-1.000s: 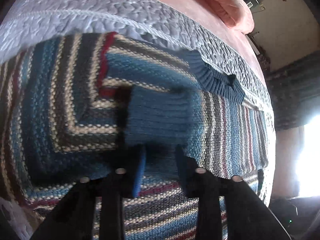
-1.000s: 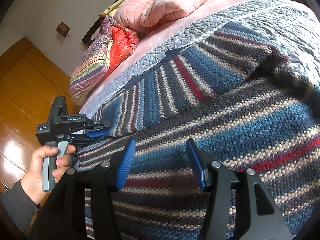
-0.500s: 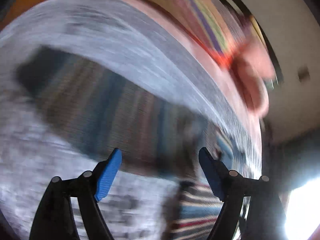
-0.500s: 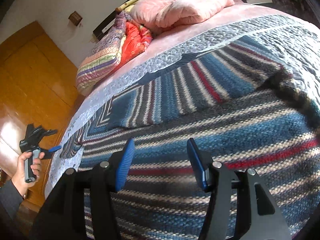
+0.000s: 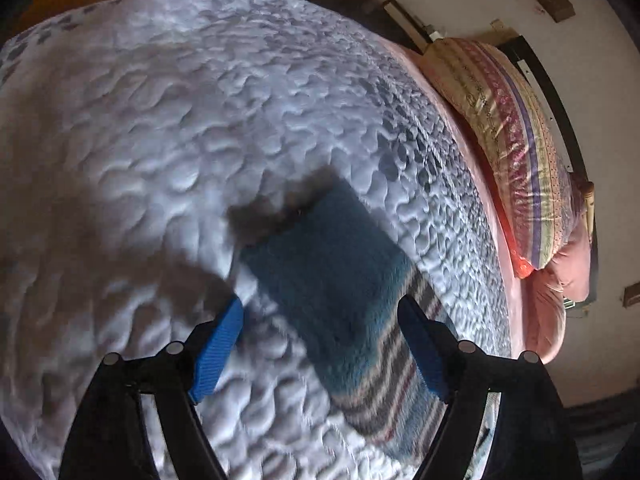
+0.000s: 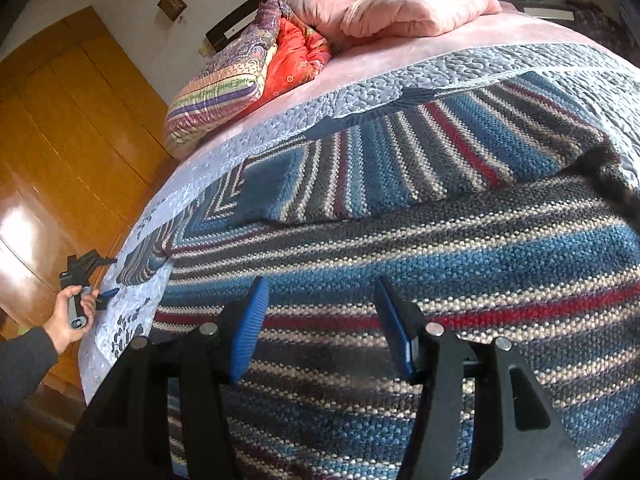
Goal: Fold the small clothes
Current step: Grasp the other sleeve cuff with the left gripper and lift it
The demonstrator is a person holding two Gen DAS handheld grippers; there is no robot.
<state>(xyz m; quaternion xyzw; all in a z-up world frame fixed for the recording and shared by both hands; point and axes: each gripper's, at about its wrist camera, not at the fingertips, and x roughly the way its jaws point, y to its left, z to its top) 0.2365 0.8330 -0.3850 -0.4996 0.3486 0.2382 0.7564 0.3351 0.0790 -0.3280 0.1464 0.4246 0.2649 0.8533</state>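
Handling: the striped sweater (image 6: 400,240) reads as a thick, heavy, soft knit; it should drape and sag, not slide.
Left gripper (image 5: 320,344): jaws wide, empty, poised over the blue cuff (image 5: 332,264) at lower centre of the left view.
Hold: the ribbed cuff looks the firmest spot to pinch.
Sweater place: spread flat on the quilted cover (image 5: 160,140), filling the right view's centre and right; one sleeve lies folded across the body.
Right gripper (image 6: 320,320): jaws wide, empty, just above the body.
Edges: the bed's side drops off at left of the right view, near the person's hand (image 6: 72,316).
Room: bare quilt upper left; pillows (image 6: 380,0) well apart.
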